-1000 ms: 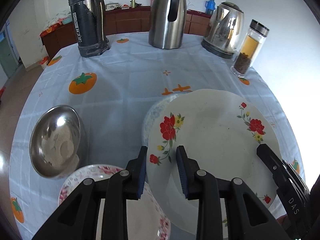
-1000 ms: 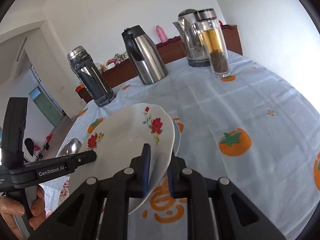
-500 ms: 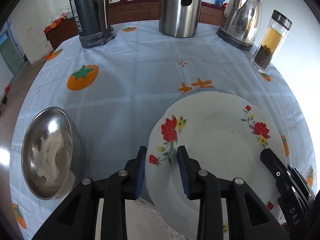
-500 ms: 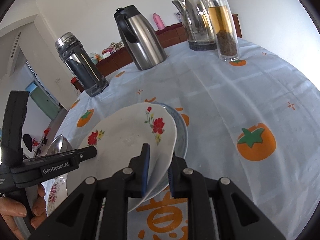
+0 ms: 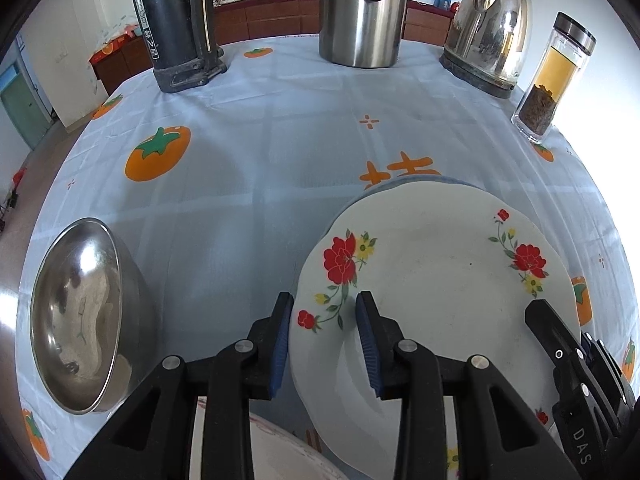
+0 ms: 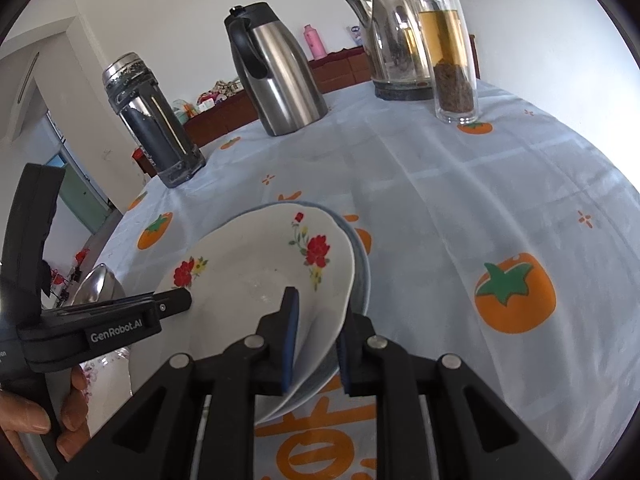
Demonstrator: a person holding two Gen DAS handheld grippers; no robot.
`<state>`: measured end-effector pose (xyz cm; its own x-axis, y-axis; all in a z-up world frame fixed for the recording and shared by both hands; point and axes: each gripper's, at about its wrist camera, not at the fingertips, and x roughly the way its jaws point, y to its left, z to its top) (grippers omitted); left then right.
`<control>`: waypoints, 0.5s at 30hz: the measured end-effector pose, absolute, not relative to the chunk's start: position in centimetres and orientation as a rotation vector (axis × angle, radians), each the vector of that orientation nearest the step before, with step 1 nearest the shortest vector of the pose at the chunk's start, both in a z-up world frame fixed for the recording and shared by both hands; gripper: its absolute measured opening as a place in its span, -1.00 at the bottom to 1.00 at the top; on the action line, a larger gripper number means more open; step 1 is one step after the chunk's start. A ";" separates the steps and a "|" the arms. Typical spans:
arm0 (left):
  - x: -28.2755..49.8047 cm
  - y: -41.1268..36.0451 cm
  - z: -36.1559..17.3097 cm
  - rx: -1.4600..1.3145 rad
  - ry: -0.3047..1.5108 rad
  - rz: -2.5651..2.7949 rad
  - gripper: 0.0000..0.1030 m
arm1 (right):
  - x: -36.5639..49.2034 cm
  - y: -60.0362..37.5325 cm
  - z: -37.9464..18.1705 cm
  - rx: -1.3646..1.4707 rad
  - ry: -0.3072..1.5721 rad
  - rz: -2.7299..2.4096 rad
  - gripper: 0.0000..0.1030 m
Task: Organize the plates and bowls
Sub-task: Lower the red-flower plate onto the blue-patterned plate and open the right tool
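A white plate with red flowers (image 5: 436, 284) lies tilted over a blue-rimmed plate (image 5: 416, 181) on the table. My right gripper (image 6: 316, 334) is shut on the flowered plate's (image 6: 256, 276) near rim; the blue-rimmed plate (image 6: 360, 264) shows under it. My left gripper (image 5: 323, 338) is open, its jaws either side of the flowered plate's left rim, not touching. A steel bowl (image 5: 80, 316) lies tipped at the left. A pink-patterned plate (image 5: 280, 452) sits under my left gripper.
At the back stand a black thermos (image 5: 176, 24), a steel carafe (image 5: 362, 12), an electric kettle (image 5: 488, 28) and a glass tea bottle (image 5: 554, 80). The tablecloth (image 5: 248, 152) has orange persimmon prints. The table edge curves close on the left and right.
The flowered plate has come down lower over the blue-rimmed plate, still held by my right gripper. My left gripper has moved forward and stays open.
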<state>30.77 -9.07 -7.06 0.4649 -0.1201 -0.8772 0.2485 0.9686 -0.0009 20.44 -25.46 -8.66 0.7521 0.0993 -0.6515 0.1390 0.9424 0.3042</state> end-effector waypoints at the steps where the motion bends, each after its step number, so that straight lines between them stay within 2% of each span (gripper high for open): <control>1: 30.8 -9.2 -7.1 0.140 1.061 -0.225 -0.29 | 20.4 -25.4 -8.7 0.340 0.717 -0.022 -0.63; 4: 30.8 -9.7 -7.2 0.170 1.056 -0.217 -0.23 | 20.4 -25.3 -8.8 0.315 0.700 -0.023 -0.60; 15: 30.6 -10.0 -7.1 0.201 1.034 -0.191 -0.22 | 20.3 -25.2 -8.6 0.295 0.707 -0.013 -0.57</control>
<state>30.58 -9.97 -7.14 0.4981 -0.0620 -0.8649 0.2510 0.9650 0.0754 20.31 -25.16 -8.62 0.7623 0.0879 -0.6413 0.1109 0.9584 0.2631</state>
